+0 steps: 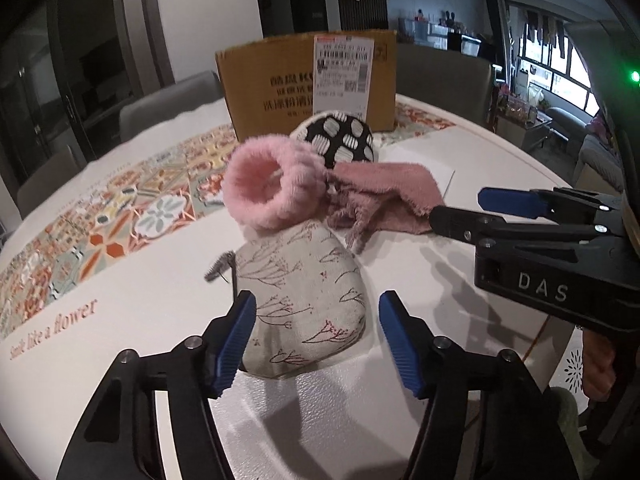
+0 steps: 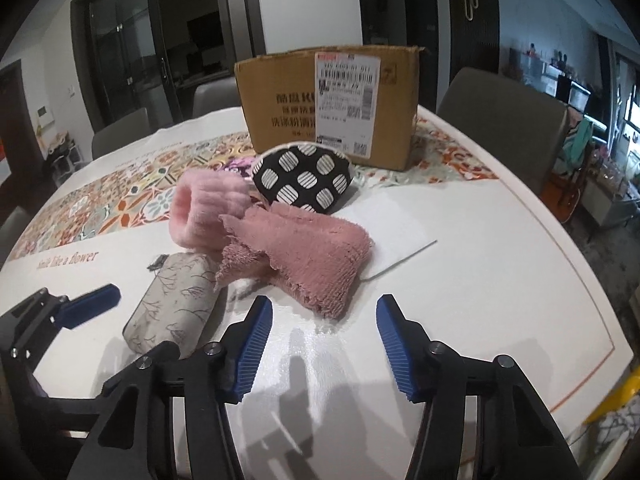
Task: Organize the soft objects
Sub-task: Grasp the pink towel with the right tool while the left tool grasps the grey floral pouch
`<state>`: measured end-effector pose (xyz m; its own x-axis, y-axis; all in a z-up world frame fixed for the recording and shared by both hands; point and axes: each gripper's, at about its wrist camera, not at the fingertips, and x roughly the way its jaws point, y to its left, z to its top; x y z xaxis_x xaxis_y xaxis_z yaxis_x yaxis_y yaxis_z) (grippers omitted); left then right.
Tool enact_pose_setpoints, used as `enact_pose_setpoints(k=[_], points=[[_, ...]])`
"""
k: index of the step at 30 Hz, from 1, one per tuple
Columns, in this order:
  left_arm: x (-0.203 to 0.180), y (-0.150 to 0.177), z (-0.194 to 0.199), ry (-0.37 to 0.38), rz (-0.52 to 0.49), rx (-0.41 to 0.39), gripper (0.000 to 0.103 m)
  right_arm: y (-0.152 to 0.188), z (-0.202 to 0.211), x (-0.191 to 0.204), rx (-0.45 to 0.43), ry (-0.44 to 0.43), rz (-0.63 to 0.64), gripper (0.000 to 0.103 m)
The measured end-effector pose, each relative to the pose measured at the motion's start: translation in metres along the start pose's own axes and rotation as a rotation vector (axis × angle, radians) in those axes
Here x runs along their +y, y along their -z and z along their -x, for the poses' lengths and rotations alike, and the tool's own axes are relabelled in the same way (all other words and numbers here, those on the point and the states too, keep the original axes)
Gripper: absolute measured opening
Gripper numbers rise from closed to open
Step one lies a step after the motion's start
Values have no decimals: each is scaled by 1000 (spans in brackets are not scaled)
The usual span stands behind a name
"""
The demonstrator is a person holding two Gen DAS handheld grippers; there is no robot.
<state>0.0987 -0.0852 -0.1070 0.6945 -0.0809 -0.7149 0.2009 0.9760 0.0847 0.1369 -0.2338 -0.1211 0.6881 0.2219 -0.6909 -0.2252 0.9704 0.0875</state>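
Note:
A grey floral pouch (image 1: 304, 300) lies on the white table, its near end between my open left gripper's (image 1: 318, 344) blue pads without clear contact. Behind it sit a fluffy pink cuff (image 1: 272, 180), a dusty-pink towel (image 1: 384, 196) and a black pouch with white dots (image 1: 340, 140). My right gripper (image 2: 324, 344) is open and empty, just short of the pink towel (image 2: 316, 248). The right wrist view also shows the floral pouch (image 2: 172, 304), pink cuff (image 2: 204, 208), dotted pouch (image 2: 304, 180) and a left gripper finger (image 2: 88, 308). The right gripper's fingers (image 1: 512, 200) show in the left wrist view.
An open cardboard box (image 2: 328, 104) with a shipping label stands at the back on a patterned runner (image 2: 120, 204). Grey chairs (image 2: 504, 120) ring the round table (image 2: 480, 280). A sheet of white paper (image 2: 400, 232) lies under the towel's right side.

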Motion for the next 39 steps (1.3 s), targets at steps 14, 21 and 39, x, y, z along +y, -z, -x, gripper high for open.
enact_pose_setpoints(k=[14, 21, 39], points=[[4, -2, -22, 49, 16, 85, 48, -14, -35, 1, 79, -34, 3, 41], [7, -6, -22, 89, 3, 102, 35, -15, -46, 5, 113, -25, 13, 23], [39, -25, 20, 176, 129, 30, 18, -23, -7, 16, 62, -35, -104, 9]])
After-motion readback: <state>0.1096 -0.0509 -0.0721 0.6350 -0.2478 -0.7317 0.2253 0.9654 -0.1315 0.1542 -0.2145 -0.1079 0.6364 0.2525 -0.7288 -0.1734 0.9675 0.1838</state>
